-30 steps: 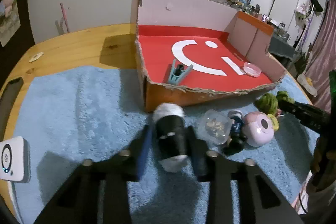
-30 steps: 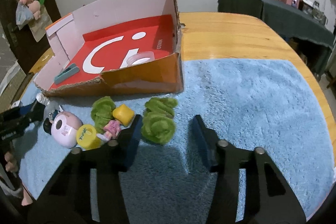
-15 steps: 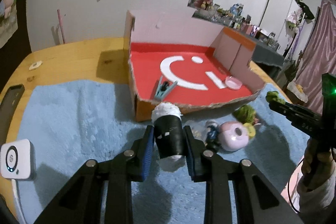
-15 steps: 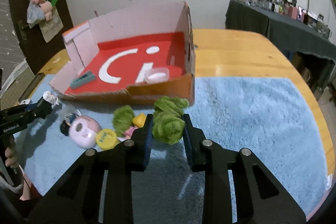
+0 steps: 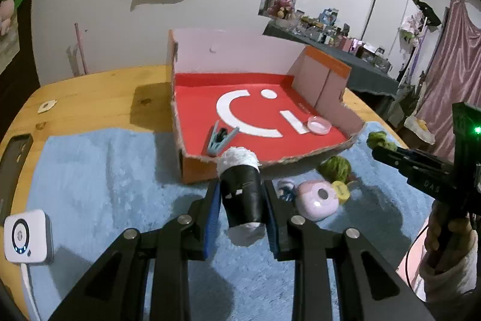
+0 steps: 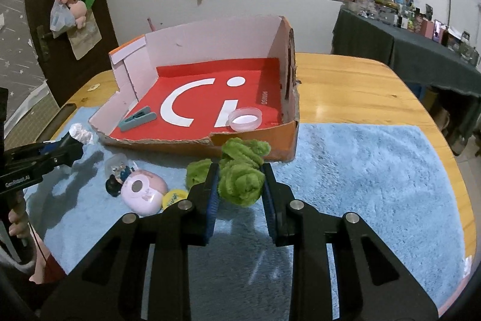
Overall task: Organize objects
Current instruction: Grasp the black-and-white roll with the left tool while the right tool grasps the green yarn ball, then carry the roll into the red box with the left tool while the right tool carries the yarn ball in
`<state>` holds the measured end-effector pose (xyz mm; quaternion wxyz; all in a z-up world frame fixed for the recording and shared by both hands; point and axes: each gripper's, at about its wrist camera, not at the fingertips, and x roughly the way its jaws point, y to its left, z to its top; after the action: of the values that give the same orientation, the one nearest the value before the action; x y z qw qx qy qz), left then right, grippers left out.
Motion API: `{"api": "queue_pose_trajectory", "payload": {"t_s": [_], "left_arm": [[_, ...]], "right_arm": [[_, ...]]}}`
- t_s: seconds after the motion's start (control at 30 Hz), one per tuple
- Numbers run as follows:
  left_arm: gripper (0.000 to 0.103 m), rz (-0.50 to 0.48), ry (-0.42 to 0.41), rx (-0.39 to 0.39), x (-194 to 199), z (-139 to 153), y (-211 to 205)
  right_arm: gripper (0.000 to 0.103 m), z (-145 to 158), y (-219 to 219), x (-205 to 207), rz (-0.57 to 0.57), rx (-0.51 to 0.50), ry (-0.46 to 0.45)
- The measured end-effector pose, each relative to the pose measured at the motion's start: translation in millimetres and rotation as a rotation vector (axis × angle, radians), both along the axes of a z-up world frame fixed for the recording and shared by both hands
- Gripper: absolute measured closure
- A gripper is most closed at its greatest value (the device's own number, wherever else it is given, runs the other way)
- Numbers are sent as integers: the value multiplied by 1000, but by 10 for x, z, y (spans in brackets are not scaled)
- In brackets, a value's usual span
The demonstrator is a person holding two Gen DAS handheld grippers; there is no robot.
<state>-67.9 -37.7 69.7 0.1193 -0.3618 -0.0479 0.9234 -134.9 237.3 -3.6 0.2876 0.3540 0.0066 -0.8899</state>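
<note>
On the worktop, a mat; at its far edge, a box holding a clip left, a dish right. Before the box, toys left of centre.

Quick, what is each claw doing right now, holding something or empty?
Left claw: closed on the black roll with white ends.
Right claw: closed on the green fuzzy bundle.
</note>
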Motion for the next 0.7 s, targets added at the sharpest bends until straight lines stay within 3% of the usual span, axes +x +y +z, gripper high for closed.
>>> {"api": "queue_pose_trajectory", "payload": {"t_s": [0.37,0.7], "left_arm": [[74,-110,-7,-62,-389,180,276],[74,-256,-109,-203,-996,77,625]], "right_arm": [[78,258,-206,-151,87,-18,16],[78,171,-729,-646,285,59,-93]]}}
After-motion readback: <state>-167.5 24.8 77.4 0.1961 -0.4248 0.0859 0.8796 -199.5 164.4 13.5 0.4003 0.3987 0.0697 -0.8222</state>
